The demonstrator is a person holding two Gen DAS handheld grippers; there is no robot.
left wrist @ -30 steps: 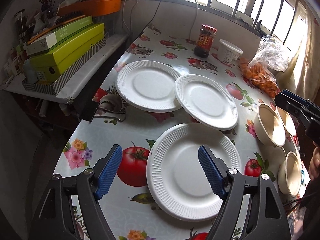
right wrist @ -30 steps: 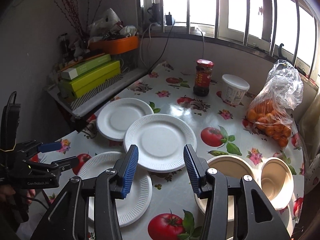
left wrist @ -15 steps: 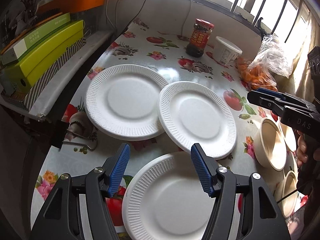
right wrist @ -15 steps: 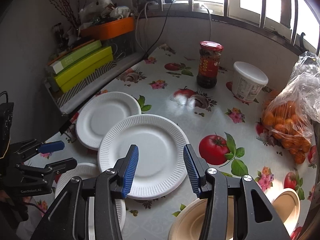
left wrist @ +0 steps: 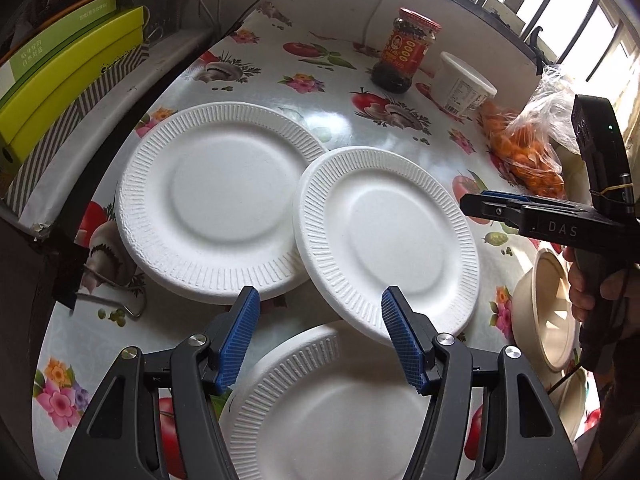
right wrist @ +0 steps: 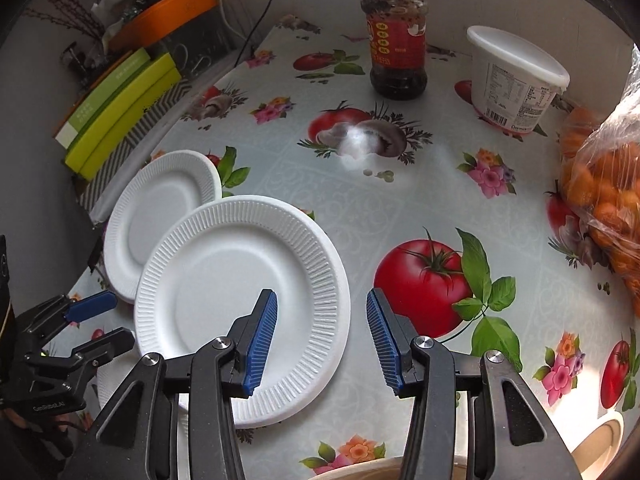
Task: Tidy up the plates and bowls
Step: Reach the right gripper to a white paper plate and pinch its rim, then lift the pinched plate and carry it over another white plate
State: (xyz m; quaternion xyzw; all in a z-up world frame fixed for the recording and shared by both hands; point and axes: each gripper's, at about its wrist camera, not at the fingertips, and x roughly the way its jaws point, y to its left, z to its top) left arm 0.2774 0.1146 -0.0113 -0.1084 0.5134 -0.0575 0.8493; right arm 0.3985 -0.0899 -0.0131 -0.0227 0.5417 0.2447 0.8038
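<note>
While both grippers hang released over the surface [right wrist: 400, 208], we see the middle foam plate [right wrist: 240, 304] under our right gripper [right wrist: 322, 336], its right rim between the pads; the left gripper [left wrist: 320, 340] straddles its near edge.

Matt white ribbed paper plates [left wrist: 216, 200] lie on a glossy printed plastic tablecloth [right wrist: 400, 208].

Three plates are laid out in a loose chain: the middle plate [left wrist: 384, 236] is overlapped onto the far plate [left wrist: 212, 200] at its left and the near plate [left wrist: 332, 408]. Bowls [left wrist: 548, 312] are parked right of them; a jar [right wrist: 394, 36] and tub [right wrist: 512, 80] are set well behind.
</note>
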